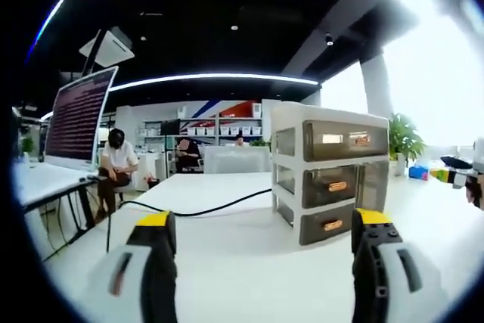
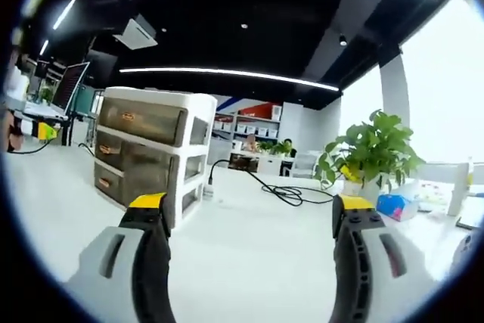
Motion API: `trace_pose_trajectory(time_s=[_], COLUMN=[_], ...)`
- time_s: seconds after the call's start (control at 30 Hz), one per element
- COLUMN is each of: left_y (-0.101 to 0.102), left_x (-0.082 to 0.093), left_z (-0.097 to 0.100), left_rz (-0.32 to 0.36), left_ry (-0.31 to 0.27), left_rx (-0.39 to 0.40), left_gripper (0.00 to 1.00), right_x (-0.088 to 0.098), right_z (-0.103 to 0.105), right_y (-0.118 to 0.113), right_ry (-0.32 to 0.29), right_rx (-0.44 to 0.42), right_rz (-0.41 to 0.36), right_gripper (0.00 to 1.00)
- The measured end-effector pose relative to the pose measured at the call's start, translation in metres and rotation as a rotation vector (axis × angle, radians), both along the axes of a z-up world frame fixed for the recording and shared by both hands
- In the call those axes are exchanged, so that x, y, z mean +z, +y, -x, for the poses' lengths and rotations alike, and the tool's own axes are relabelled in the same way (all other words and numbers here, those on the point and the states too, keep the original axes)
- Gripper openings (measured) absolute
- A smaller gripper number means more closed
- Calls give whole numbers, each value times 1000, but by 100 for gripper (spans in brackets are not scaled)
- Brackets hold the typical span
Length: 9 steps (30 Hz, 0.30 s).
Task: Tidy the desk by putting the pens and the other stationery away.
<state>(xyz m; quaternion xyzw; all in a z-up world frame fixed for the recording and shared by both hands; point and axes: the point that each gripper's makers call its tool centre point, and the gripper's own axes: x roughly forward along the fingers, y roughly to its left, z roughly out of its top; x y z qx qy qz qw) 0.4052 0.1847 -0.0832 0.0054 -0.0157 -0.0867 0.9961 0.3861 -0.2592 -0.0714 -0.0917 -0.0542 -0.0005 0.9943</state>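
Left hand-held gripper [image 1: 261, 243] spread wide, empty; right hand-held gripper [image 2: 249, 225] likewise apart, gripping nothing; drawer unit [image 1: 329, 172] upright on the white tabletop [image 1: 227, 262], all drawers closed; no pens spotted nearby; tidying seemingly not begun, or finished — couldn't tell.

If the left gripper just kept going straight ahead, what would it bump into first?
Probably nothing soon. The left gripper is open over bare white desk. Farther on, the black cable crosses its line. The drawer unit stands off to the right, though depth is hard to judge.
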Motion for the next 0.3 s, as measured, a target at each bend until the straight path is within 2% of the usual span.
trace_pose_trajectory(time_s=[0.07,0.13,0.3], left_y=[1,0,2], left_x=[0,0,-1], left_z=[0,2,2], left_rz=[12,48,34], left_ry=[5,17,19], left_rx=[-3,-21,-5], left_gripper=[96,96,96], right_x=[1,-4,-4], right_z=[0,0,4], right_y=[-7,-12,-9], right_ry=[-12,14,16], right_rx=[-26,-42,-21], right_rz=[0,-20,-110], right_gripper=[89,90,86])
